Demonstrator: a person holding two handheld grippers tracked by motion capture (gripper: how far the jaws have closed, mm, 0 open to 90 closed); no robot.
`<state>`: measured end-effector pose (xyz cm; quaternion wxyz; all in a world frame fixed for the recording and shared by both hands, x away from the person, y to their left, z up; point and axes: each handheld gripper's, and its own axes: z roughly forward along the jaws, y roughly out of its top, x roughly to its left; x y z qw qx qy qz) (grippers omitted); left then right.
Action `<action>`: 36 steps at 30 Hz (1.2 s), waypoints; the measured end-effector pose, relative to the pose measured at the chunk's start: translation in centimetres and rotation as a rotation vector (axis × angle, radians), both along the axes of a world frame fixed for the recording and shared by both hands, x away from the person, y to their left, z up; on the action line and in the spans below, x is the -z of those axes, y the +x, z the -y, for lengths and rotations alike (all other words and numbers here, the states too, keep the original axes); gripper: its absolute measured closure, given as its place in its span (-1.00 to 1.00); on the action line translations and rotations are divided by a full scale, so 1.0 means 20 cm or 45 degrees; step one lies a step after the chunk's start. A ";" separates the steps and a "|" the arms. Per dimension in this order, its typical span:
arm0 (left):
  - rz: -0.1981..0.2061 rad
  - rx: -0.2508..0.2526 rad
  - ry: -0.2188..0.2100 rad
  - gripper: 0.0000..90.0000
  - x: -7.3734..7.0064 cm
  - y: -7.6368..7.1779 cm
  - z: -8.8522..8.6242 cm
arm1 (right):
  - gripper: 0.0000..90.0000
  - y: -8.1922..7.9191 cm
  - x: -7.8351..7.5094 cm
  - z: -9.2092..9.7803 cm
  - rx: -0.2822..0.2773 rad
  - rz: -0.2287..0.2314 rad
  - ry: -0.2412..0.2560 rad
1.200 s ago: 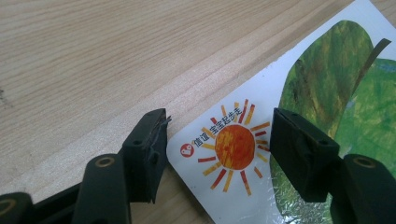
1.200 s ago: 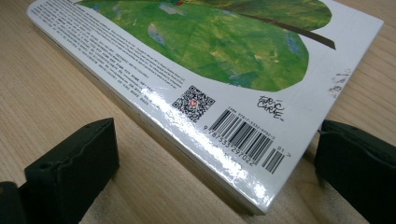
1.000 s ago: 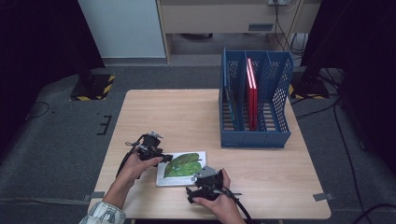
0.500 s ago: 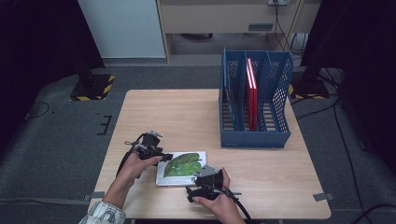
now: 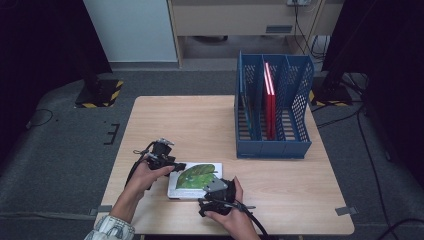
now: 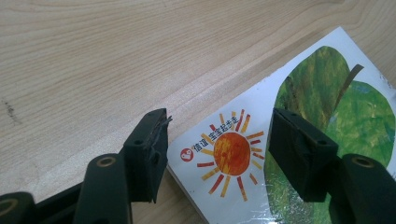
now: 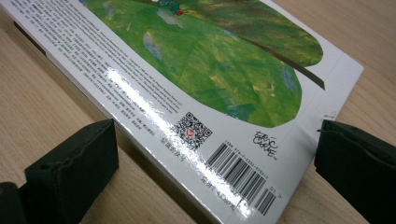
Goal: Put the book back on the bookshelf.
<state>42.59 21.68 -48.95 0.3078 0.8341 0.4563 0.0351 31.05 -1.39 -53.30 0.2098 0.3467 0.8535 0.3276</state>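
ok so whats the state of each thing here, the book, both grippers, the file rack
book: closed, flat on the table, back cover up
left gripper: open, jaws astride a book corner
right gripper: open, jaws astride the barcode corner
file rack: upright, red book standing in it

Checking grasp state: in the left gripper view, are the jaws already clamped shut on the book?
No, the left gripper is open, its jaws straddling the book's corner.

**Hidden and cut off**

In the high view, the hands cover the near and left edges of the picture book (image 5: 195, 176), and the fingers cannot be made out. The gripper views crop the book at their frame edges. Its fine print (image 7: 93, 70) is unreadable. The slim items in the blue file rack (image 5: 272, 145) are unidentifiable.
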 end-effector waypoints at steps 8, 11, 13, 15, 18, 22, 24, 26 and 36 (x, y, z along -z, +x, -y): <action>0.022 0.014 -0.020 -0.16 -0.05 0.00 0.03 | -0.96 -0.01 -0.01 -0.04 -0.046 0.035 0.024; 0.027 0.018 -0.017 -0.16 -0.06 0.00 0.04 | -0.96 -0.02 -0.01 -0.07 -0.063 0.056 0.022; 0.035 0.021 -0.018 -0.16 -0.08 0.00 0.05 | -0.97 -0.02 -0.01 -0.09 -0.061 0.063 0.020; 0.042 0.027 -0.015 -0.16 -0.09 0.00 0.05 | -0.97 -0.02 -0.01 -0.10 -0.062 0.077 0.012; 0.038 0.022 -0.018 -0.16 -0.09 0.00 0.05 | -0.95 -0.01 0.00 -0.11 -0.056 0.088 0.006; 0.034 0.034 -0.004 -0.16 -0.08 0.00 0.05 | -0.96 0.00 0.00 -0.11 -0.043 0.083 0.024; 0.031 0.031 -0.010 -0.16 -0.08 0.00 0.05 | -0.93 0.00 -0.01 -0.11 -0.047 0.088 0.038; 0.035 0.035 -0.014 -0.18 -0.08 0.00 0.04 | -0.93 0.00 -0.01 -0.11 -0.040 0.085 0.048; 0.056 0.030 -0.018 -0.50 -0.05 -0.04 -0.02 | -0.94 0.00 -0.01 -0.10 -0.039 0.078 0.057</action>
